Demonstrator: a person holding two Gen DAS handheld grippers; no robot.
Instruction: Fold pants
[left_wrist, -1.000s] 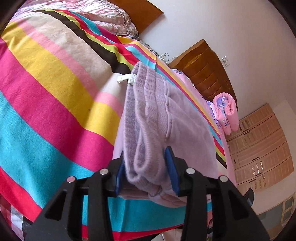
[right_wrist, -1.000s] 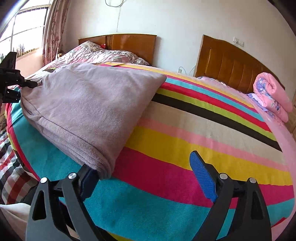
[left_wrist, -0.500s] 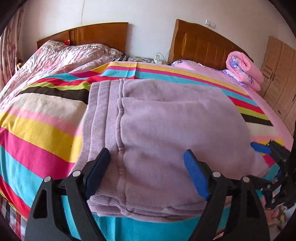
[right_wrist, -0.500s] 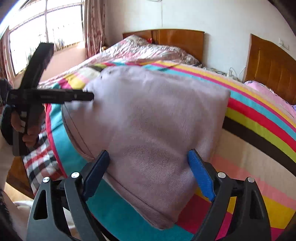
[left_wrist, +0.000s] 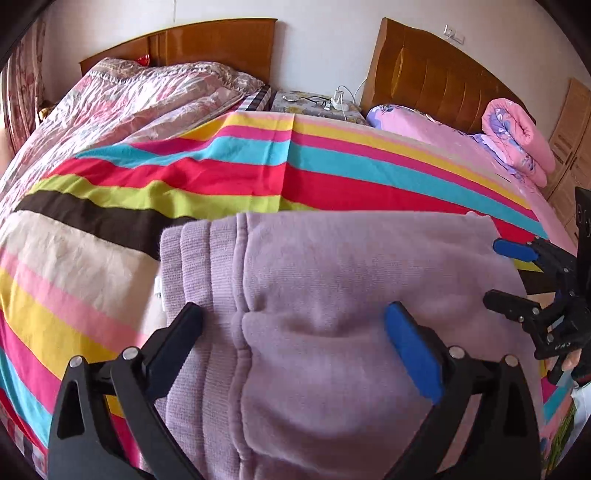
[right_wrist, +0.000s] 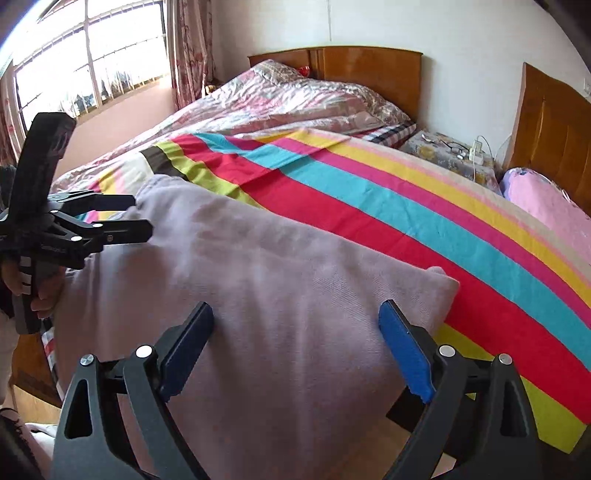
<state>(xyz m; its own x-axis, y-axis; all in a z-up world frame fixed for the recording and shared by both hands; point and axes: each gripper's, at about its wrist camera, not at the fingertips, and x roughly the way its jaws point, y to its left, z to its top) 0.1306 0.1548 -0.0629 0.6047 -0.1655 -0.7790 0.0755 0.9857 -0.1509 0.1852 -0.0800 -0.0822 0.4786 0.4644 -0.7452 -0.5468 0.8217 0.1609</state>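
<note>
Pants lie folded on the striped bed, near its edge. Left claw and right claw are opening, nothing gripped. Soft, thick, limp knit is judged light; best pinched at stacked edges.

Black left gripper with blue pads, silver screws

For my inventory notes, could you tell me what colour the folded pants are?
Pale lilac pants, clearest in the left wrist view.
</note>
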